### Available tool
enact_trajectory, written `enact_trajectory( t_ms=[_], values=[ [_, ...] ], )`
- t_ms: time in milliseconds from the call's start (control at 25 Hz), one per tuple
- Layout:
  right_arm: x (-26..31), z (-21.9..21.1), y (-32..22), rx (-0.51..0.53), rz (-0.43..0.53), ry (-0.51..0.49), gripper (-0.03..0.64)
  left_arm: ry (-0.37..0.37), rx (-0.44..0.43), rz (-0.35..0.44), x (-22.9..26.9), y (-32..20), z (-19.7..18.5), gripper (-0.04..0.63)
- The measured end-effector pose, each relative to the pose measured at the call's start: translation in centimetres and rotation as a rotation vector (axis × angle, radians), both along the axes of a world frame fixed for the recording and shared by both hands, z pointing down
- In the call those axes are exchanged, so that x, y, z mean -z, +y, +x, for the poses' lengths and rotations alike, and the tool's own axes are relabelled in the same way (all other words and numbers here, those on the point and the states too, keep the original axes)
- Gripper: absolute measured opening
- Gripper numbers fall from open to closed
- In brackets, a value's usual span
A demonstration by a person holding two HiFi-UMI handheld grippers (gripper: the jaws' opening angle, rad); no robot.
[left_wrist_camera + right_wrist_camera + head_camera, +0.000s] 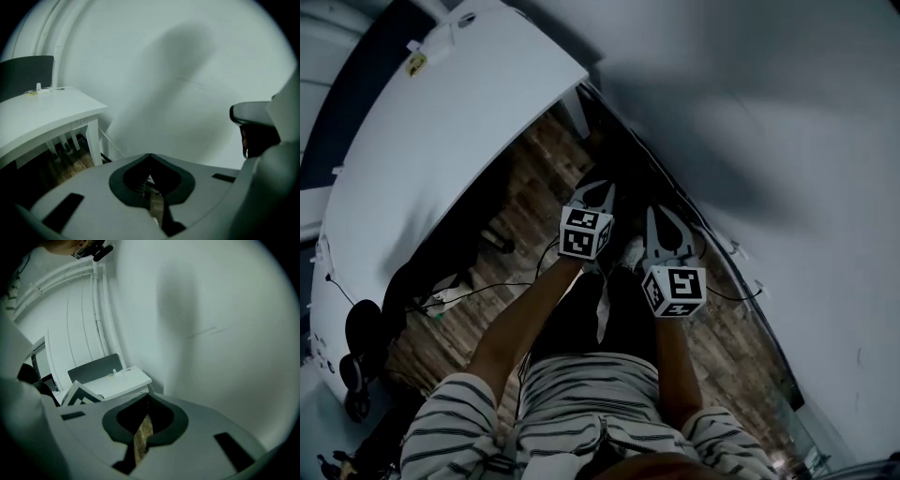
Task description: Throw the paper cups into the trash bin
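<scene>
No paper cup and no trash bin shows in any view. In the head view my left gripper (602, 186) and right gripper (660, 212) are held side by side above the wooden floor (530, 202), pointing at the white wall (769, 112). The left gripper (150, 154) has its jaws shut tip to tip with nothing between them. The right gripper (148, 395) is likewise shut and empty. The right gripper's body (262, 122) shows at the right of the left gripper view. The left gripper's marker cube (77, 397) shows at the left of the right gripper view.
A white table (441, 122) stands to the left, its edge close to the left gripper; it also shows as the table (42, 112) and the table (117, 380). Cables and a power strip (441, 300) lie on the floor under it. The wall is close ahead.
</scene>
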State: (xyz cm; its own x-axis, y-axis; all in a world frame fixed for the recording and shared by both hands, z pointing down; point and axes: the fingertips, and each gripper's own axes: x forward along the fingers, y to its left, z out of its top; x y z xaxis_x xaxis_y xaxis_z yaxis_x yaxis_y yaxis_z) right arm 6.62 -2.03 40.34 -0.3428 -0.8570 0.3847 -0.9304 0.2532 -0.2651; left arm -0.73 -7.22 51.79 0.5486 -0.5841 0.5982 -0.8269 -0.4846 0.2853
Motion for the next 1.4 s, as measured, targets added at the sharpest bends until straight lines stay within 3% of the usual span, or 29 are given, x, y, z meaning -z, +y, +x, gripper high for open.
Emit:
enact_trajectory(
  t_ms=[640,1400],
  values=[
    [10.9,-3.7,-0.4,0.124,0.139,0.019,0.018,0.107,0.078,0.27,17.9,1.7,-3.9,0.023],
    [19.6,-6.1,-0.5,0.204,0.301,0.024,0.017,0.152,0.143,0.507,30.0,4.7,-6.7,0.023]
  ],
)
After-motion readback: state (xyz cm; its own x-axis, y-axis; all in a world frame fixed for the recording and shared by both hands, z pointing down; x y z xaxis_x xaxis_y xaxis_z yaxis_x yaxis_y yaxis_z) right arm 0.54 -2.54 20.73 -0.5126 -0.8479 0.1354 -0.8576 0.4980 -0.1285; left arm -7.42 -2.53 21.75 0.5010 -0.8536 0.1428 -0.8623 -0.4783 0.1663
